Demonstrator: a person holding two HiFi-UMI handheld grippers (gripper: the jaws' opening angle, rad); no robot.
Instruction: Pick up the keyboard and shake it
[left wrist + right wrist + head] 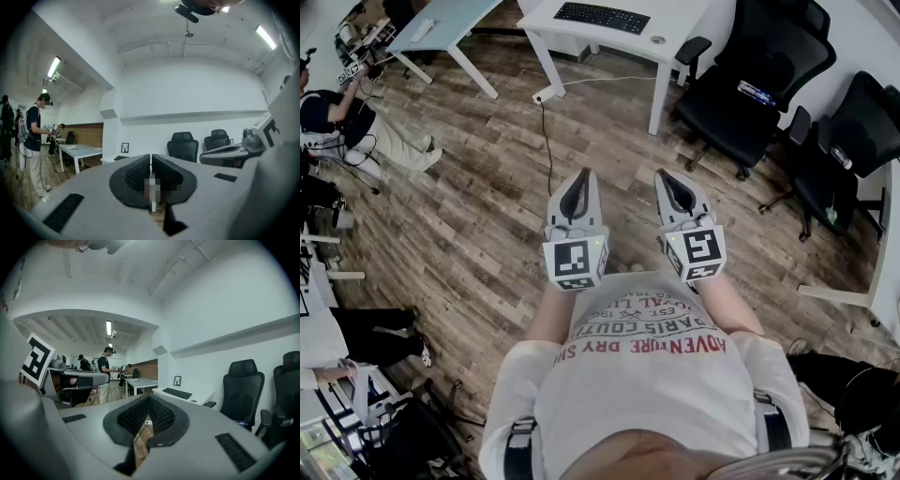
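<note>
A black keyboard (602, 17) lies on a white desk (675, 28) at the far side of the room; in the right gripper view the keyboard (177, 393) shows small on that desk (197, 399). My left gripper (577, 184) and right gripper (668, 182) are held side by side at chest height, over the wooden floor, well short of the desk. Both are shut with nothing between the jaws. The left gripper (151, 159) points toward the white wall and the chairs, the right gripper (148, 400) toward the desk.
Two black office chairs (750, 75) (848, 150) stand right of the desk. A cable (546, 122) runs across the wood floor (487, 187). Another white table (441, 23) is at the far left, with people (337, 122) at the left edge. A standing person (35, 136) is seen by the left gripper.
</note>
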